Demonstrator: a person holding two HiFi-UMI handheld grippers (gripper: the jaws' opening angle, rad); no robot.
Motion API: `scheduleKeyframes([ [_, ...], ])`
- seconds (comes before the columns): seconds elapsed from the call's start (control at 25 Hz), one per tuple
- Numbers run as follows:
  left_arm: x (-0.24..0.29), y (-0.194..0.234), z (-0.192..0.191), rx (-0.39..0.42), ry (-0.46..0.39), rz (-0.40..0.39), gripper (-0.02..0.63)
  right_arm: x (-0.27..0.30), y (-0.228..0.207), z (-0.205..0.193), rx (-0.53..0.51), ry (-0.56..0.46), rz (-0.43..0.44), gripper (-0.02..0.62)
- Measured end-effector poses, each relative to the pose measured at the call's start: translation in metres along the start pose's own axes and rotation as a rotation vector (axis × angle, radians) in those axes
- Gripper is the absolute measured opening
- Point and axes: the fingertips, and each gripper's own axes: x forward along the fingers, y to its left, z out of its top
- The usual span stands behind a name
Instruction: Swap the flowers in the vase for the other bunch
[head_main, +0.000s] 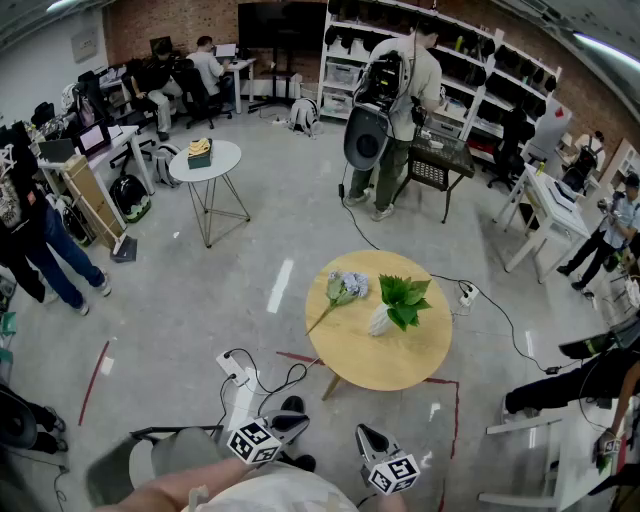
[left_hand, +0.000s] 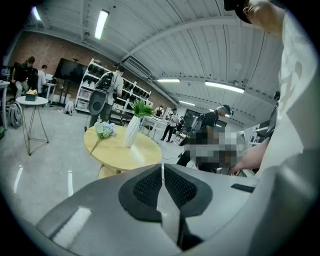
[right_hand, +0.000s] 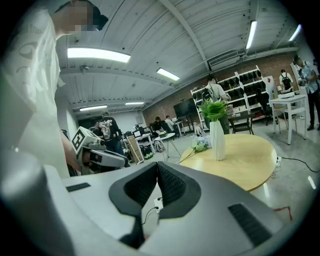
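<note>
Here, the left gripper (head_main: 290, 425) and the right gripper (head_main: 368, 438) are both pressed together and hold nothing. They hang well apart from the round surface (head_main: 390, 362), at its 7 and 6 o'clock. On it stands a white vase (head_main: 380, 320) with green leaves (head_main: 405, 297) inside. The blue flowers (head_main: 347, 289) lie just beside the vase, at its 9 o'clock.

From the head view, my left forearm (head_main: 175, 487) runs off the bottom edge behind the left gripper (head_main: 298, 422). The right gripper (head_main: 364, 434) hides its own arm. Well ahead of both, the green bunch (head_main: 405, 297) covers the mouth of the white vase (head_main: 380, 321). The blue flowers (head_main: 348, 287) beside it are too small to tell bloom from bloom.
</note>
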Motion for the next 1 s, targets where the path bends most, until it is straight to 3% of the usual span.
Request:
scheduleKeyframes([
  [0.32,-0.02,-0.032,-0.006,0.012,-0.032,0.019,0.018,-0.028,0.035,-0.004,-0.031,-0.007,0.034,0.008],
  [1.0,-0.008,-0.041,0.008,0.048,-0.047,0.037,0.018,-0.04,0.017,0.004,-0.045,-0.029,0.002,0.008],
])
